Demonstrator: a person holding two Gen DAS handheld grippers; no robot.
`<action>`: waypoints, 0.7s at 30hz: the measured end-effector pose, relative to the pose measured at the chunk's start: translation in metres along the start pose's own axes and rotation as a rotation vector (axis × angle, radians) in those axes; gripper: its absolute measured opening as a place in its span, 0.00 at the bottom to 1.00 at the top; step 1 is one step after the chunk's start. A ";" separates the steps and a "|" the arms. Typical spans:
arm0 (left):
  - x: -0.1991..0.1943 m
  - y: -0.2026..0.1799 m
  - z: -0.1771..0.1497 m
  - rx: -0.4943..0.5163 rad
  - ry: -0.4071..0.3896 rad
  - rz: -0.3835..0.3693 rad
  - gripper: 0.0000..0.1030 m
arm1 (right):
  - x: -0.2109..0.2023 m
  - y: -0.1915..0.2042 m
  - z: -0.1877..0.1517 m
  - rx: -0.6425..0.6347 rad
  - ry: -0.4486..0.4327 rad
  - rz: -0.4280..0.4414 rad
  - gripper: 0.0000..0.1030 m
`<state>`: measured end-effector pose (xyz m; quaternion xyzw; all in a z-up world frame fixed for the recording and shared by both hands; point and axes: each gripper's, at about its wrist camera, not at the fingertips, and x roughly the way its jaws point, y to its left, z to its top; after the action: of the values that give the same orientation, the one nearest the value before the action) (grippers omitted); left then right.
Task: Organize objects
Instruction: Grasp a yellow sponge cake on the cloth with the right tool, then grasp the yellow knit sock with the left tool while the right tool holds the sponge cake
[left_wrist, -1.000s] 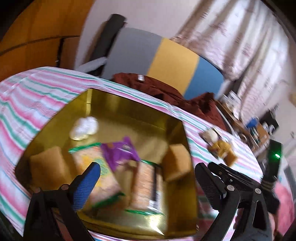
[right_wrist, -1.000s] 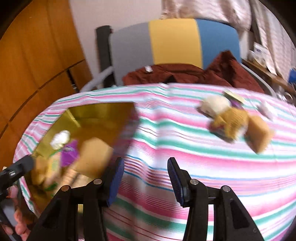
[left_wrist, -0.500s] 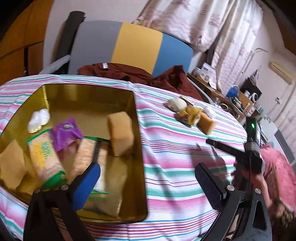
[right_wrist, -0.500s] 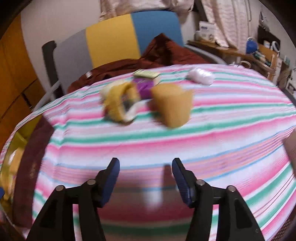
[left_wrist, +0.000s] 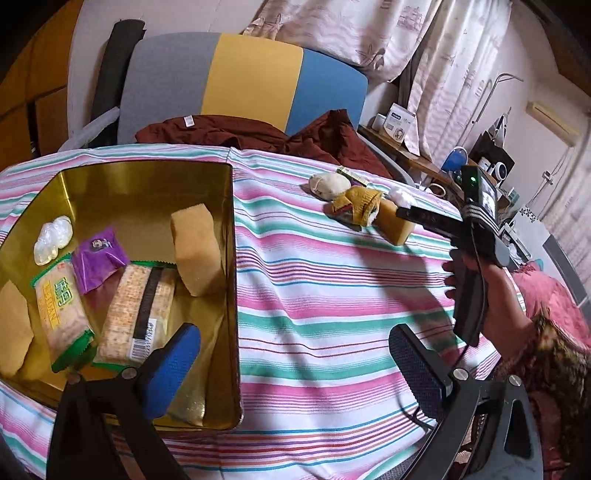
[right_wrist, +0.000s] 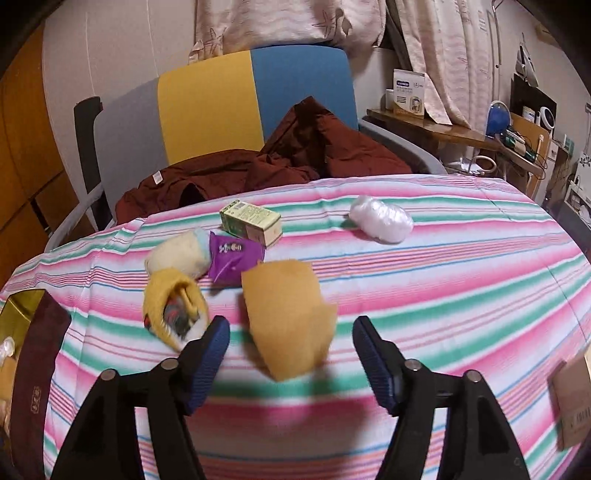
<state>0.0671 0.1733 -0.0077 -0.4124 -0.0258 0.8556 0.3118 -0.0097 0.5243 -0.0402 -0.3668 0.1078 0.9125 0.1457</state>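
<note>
A gold tin (left_wrist: 229, 236) on the striped cloth holds a yellow sponge (left_wrist: 197, 249), cracker packs (left_wrist: 138, 310), a purple packet (left_wrist: 98, 258) and a clear wrapped piece (left_wrist: 51, 238). My left gripper (left_wrist: 295, 369) is open and empty at the tin's near right corner. My right gripper (right_wrist: 291, 356) is open, with a second yellow sponge (right_wrist: 290, 314) lying just ahead between its fingers, not gripped. Beside it lie a yellow sock (right_wrist: 171, 306), a cream ball (right_wrist: 177, 254), a purple packet (right_wrist: 234, 260), a green box (right_wrist: 251, 221) and a white plastic wad (right_wrist: 382, 219).
A chair (right_wrist: 236, 99) with a dark red garment (right_wrist: 280, 162) stands behind the table. A cluttered shelf (right_wrist: 461, 129) is at the right. A cardboard box (right_wrist: 572, 402) sits at the table's right edge. The tin's dark lid edge (right_wrist: 33, 369) is at the left.
My right gripper has moved right and forward to the pile, and its fingers now flank the yellow sponge. My left gripper's view has swung right, away from the tin.
</note>
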 end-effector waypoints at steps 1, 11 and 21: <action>0.001 -0.001 0.000 0.000 0.005 0.001 1.00 | 0.003 0.001 0.001 -0.010 0.002 -0.001 0.72; 0.008 -0.018 -0.003 0.061 0.028 0.006 1.00 | 0.022 -0.007 -0.010 -0.011 0.013 0.013 0.50; 0.022 -0.038 0.020 0.088 0.018 0.015 1.00 | -0.006 -0.017 -0.029 0.033 -0.033 -0.076 0.49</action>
<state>0.0615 0.2201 0.0021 -0.4061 0.0179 0.8545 0.3234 0.0191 0.5302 -0.0583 -0.3528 0.1065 0.9103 0.1882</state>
